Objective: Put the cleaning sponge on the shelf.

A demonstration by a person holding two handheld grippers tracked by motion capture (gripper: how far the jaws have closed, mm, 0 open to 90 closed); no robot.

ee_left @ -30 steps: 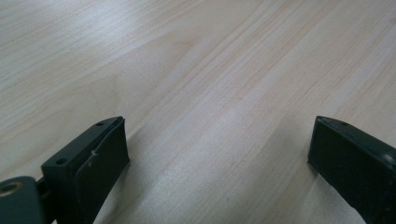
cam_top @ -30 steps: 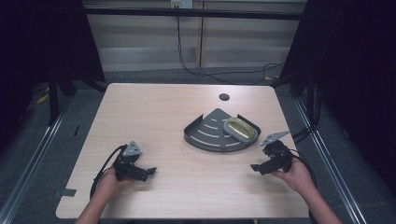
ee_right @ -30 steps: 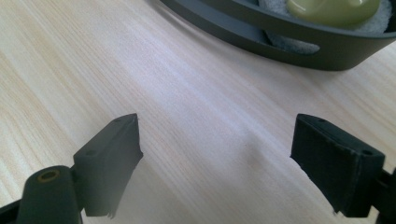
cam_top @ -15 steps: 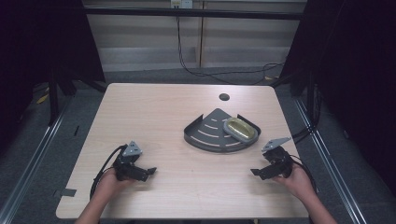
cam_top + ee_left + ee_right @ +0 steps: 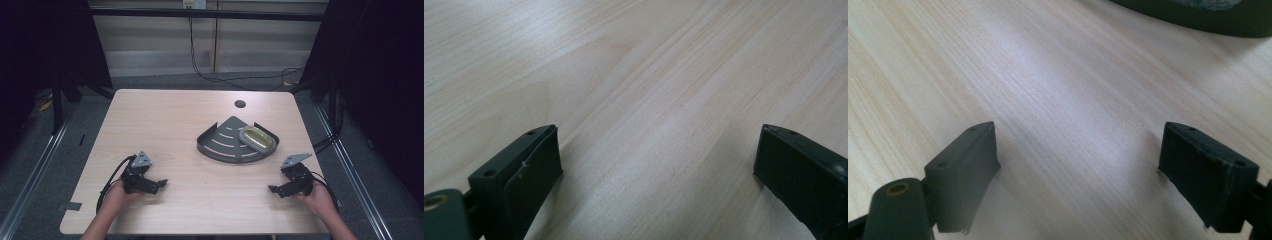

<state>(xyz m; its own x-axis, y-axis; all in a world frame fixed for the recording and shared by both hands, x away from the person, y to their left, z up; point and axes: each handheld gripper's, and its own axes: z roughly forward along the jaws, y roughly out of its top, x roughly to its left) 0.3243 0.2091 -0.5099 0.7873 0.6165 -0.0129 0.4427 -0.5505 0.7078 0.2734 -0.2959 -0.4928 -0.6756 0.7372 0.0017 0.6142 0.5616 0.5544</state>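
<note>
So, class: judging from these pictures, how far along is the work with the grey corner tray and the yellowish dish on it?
Done: the yellowish dish already sits on the grey corner tray, at its right side. In hand: nothing; the left tongs and right tongs are both open over bare table, near the front edge. Left: probably a first grasp, since neither touches the tray or dish.

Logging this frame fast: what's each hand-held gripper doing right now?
Left hand-held gripper: open, holding nothing, low over the table.
Right hand-held gripper: open, holding nothing.
</note>
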